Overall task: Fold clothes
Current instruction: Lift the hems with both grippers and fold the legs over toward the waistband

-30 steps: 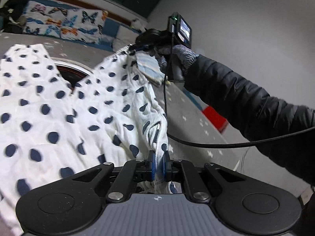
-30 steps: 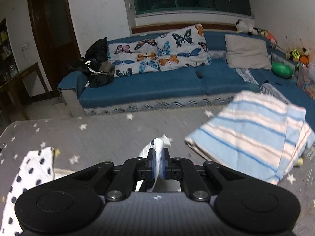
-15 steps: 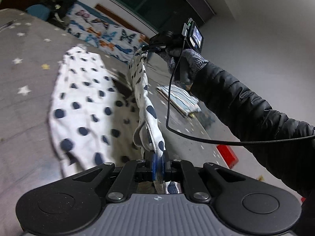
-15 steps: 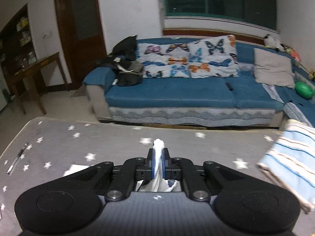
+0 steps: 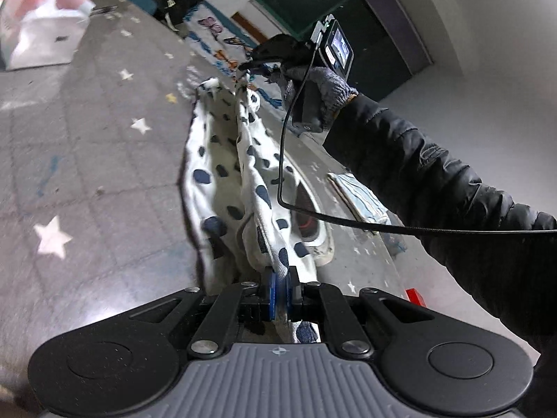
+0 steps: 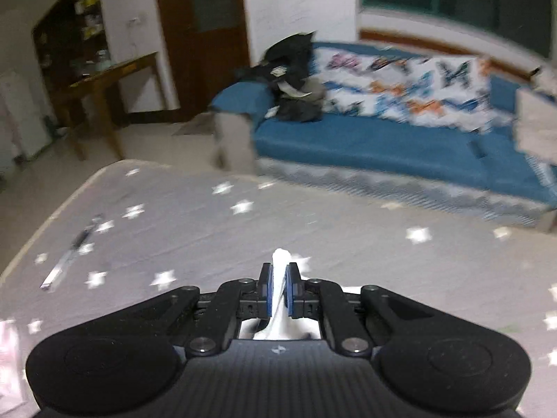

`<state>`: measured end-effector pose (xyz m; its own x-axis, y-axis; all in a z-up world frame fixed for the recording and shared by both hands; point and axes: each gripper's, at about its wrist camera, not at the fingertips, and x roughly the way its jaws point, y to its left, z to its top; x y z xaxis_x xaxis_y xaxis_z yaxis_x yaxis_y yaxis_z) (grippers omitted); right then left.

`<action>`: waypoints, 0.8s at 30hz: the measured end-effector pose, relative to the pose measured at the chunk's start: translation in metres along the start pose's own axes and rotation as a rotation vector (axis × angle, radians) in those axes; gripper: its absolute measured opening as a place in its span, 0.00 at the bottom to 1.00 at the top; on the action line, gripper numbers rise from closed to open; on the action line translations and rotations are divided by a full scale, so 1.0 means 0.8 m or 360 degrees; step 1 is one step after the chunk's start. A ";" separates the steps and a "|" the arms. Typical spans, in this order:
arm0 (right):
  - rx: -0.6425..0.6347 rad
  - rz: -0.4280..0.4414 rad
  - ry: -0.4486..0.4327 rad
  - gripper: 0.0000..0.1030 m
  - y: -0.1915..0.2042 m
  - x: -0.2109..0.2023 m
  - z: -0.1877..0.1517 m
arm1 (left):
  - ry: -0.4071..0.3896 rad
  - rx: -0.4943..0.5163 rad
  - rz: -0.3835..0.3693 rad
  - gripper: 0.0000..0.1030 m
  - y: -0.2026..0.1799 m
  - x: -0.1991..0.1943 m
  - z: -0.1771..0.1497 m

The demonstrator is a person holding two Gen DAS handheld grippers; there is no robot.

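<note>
A white garment with dark blue dots [image 5: 222,174] lies partly on the grey star-print table [image 5: 87,146] and is stretched between both grippers. My left gripper [image 5: 281,289] is shut on its near edge. My right gripper [image 5: 254,69] shows at the far end in the left wrist view, shut on the other edge and holding it above the table. In the right wrist view my right gripper [image 6: 278,282] pinches a white fold of the garment [image 6: 280,261] over the table [image 6: 209,230].
A folded blue striped cloth [image 5: 362,195] lies on the table's right side. A white and pink bag [image 5: 38,31] sits at the far left. A pen [image 6: 69,254] lies near the table's left edge. A blue sofa [image 6: 383,139] stands beyond the table.
Both grippers have swung the held garment edge leftward over the rest of it. The right wrist view has panned left, and the striped cloth has left that view.
</note>
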<state>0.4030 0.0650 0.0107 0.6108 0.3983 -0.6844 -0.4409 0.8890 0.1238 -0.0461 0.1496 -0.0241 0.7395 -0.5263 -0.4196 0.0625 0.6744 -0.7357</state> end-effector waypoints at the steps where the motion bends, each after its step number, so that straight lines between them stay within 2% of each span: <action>1: 0.0015 0.0041 -0.0002 0.12 0.001 0.001 -0.002 | 0.0001 -0.0004 0.0000 0.06 0.001 0.001 0.001; 3: 0.0009 0.0095 -0.0006 0.13 0.000 -0.001 -0.005 | 0.0004 -0.0007 0.0004 0.06 0.006 -0.003 0.003; 6: -0.0072 0.0076 0.0014 0.14 -0.002 -0.009 -0.005 | 0.0012 0.0001 0.0007 0.06 0.009 -0.005 0.005; 10: -0.0175 0.0016 0.0108 0.15 -0.006 -0.011 -0.011 | 0.0018 0.0007 0.0010 0.06 0.015 -0.007 0.016; 16: -0.0202 0.0033 0.0236 0.15 0.000 0.008 -0.030 | 0.0017 0.0006 0.0029 0.06 0.017 -0.009 0.013; 24: -0.0152 0.0025 0.0201 0.18 0.010 0.044 -0.035 | 0.0029 -0.0005 0.0082 0.06 0.016 -0.015 0.007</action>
<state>0.4026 0.0800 -0.0327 0.5184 0.3750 -0.7686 -0.5140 0.8549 0.0705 -0.0503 0.1676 -0.0257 0.7294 -0.5000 -0.4668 0.0224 0.6995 -0.7143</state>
